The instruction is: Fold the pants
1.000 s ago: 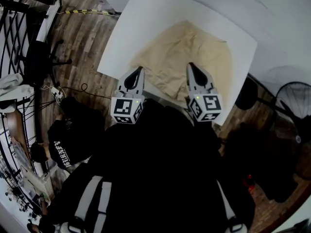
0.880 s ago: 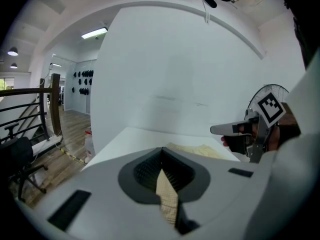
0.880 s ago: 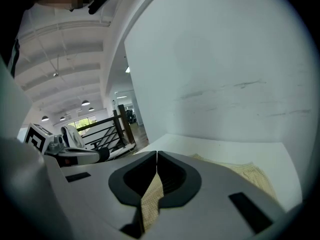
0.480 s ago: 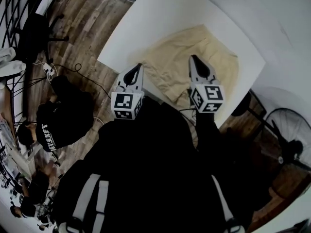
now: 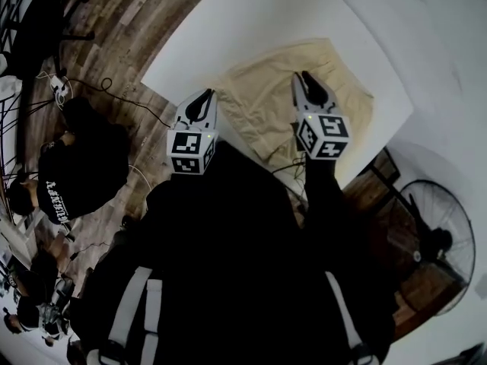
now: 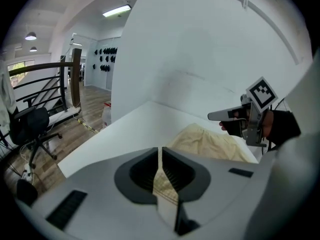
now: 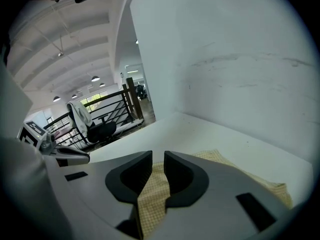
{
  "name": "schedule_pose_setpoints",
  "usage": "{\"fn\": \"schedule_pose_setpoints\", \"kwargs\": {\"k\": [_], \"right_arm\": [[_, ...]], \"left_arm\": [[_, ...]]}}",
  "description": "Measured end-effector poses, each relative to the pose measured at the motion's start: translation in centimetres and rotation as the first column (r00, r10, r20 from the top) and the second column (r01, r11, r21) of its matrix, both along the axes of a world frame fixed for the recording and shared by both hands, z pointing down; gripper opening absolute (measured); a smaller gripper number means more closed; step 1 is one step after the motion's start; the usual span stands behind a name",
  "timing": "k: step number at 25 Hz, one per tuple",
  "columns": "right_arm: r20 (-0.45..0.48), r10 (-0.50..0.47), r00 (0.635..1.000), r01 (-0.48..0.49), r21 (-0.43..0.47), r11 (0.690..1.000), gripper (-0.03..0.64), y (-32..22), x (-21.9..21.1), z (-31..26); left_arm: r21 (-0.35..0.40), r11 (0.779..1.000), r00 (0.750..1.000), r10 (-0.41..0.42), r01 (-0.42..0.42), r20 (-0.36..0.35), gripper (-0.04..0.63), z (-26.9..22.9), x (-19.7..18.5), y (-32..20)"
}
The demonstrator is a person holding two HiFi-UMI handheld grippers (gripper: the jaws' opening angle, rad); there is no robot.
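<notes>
Left gripper point(image 5: 205, 97) clenched empty, right gripper point(image 5: 305, 80) slightly parted, beige pants point(image 5: 259, 106) flat just below both tips

**Nothing legible on view**
White lettering point(image 5: 55, 198) on the black T-shirt point(image 5: 76, 169) of a person on the floor at left is too small to read. The white marker cube point(image 5: 187, 149) on the left gripper point(image 5: 204, 96) and the matching cube point(image 5: 323, 135) on the right gripper point(image 5: 304, 77) show only black square patterns, no words or numbers.
</notes>
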State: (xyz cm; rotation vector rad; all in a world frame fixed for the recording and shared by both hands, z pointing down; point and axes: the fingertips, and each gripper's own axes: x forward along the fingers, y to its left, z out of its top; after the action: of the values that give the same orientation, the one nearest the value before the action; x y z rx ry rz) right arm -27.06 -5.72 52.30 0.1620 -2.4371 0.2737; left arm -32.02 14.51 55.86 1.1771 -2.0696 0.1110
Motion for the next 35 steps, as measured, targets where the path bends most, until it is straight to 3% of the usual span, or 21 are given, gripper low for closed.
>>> {"fn": "schedule_pose_setpoints", "kwargs": {"k": [14,18,26,35], "right_arm": [[-0.095,-0.015,0.995,0.017,0.023,1.0,0.063,-4.1,-3.4,2.8],[-0.124,-0.02,0.992,0.022,0.013,1.0,0.063,-3.0,-5.6,4.4],[-0.193,-0.12,0.974,0.119,-0.021,0.993,0.071,0.2,-6.6,7.3],[-0.314,-0.134,0.94,0.134,-0.022,0.991,0.075,0.3,-7.2,11.6]], "left_arm": [[-0.064,0.998,0.998,-0.016,0.012,-0.057,0.032,2.3,-1.1,-0.5],[-0.076,0.997,0.997,0.001,-0.006,-0.077,0.035,3.9,-2.4,0.8],[-0.097,0.995,0.994,0.012,-0.023,-0.107,0.04,5.7,-2.1,0.8],[-0.137,0.989,0.989,0.035,-0.055,-0.147,0.057,8.1,-1.7,0.7]]}}
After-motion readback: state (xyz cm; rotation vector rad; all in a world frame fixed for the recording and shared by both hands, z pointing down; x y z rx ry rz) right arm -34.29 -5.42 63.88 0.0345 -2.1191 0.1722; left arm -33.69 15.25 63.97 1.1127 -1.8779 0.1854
